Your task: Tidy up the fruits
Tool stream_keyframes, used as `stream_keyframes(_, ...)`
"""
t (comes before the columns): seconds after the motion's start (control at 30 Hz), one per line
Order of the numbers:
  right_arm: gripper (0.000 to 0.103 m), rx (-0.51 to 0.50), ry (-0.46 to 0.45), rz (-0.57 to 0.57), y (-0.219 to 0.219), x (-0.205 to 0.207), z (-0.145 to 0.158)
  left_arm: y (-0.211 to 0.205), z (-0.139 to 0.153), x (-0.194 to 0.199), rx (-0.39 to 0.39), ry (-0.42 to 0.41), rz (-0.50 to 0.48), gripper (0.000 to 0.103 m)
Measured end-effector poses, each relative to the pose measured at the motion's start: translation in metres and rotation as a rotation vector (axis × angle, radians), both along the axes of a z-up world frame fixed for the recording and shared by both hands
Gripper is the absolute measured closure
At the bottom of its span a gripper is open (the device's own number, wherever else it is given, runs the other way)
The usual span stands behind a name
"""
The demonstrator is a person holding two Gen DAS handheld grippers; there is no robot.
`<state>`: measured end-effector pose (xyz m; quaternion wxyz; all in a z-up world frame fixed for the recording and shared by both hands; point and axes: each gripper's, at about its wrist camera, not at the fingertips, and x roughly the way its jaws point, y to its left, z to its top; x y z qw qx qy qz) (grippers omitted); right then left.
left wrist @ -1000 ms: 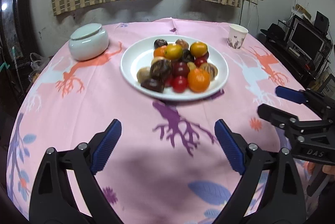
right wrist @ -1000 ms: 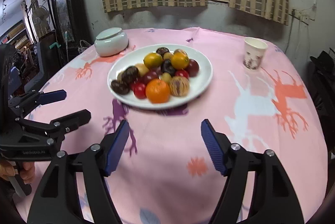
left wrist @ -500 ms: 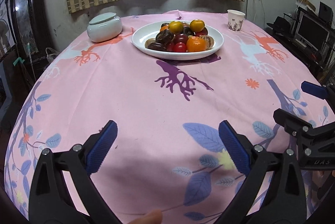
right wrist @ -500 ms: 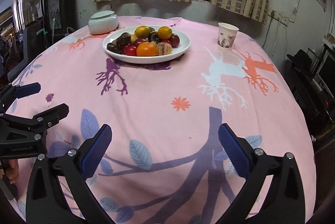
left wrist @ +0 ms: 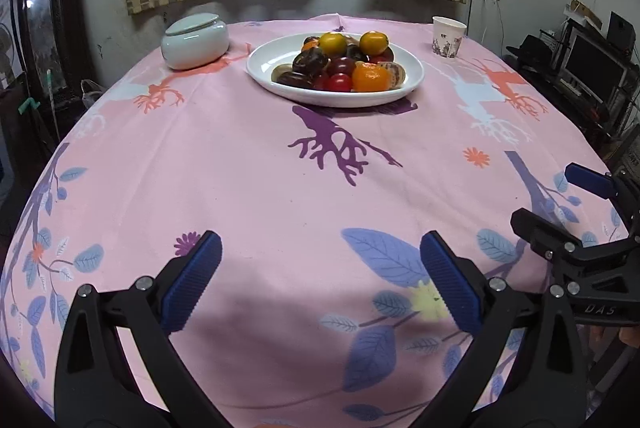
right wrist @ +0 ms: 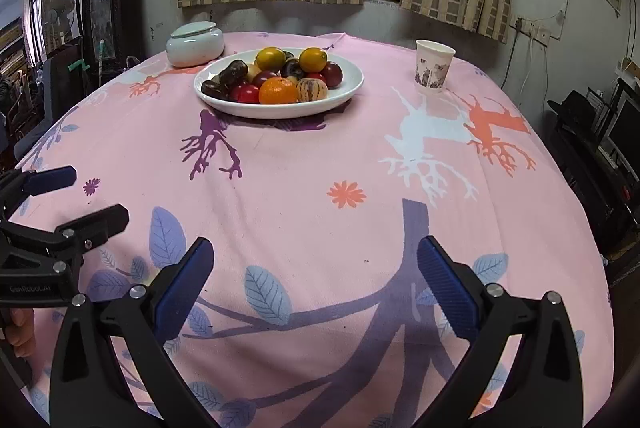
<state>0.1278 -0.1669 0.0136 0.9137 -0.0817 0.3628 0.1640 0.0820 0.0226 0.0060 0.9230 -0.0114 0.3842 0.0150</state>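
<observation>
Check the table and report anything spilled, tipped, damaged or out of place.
Nothing stands out. All the fruit sits piled on the white plate, none loose on the pink tablecloth. The paper cup stands upright, and the lidded ceramic jar has its lid on. No spills show.

Partly hidden fruit, cropped grippers, unreadable clutter.

Back of the fruits (left wrist: 340, 62) heaped on the white plate (left wrist: 264, 68) buried under the front ones, kinds there not tellable. Left gripper (left wrist: 320, 280) bodies cut by the bottom edge in the left wrist view; right gripper (right wrist: 314, 276) likewise in its own view, and cropped at the right edge of the left view. Print on the paper cup (right wrist: 432, 70) too small to read. Table (left wrist: 240, 168) near edge out of frame. Only a fingertip (right wrist: 18, 332) of the person showing at the left edge.
</observation>
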Motion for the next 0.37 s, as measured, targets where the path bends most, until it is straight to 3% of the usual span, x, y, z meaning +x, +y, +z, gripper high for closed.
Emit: stream_keyframes(0.37,0.001,-0.002,0.029,-0.007,-0.003,0.003,-0.010,0.005,-0.013,0.008,0.005,0.035,0.017,0.002)
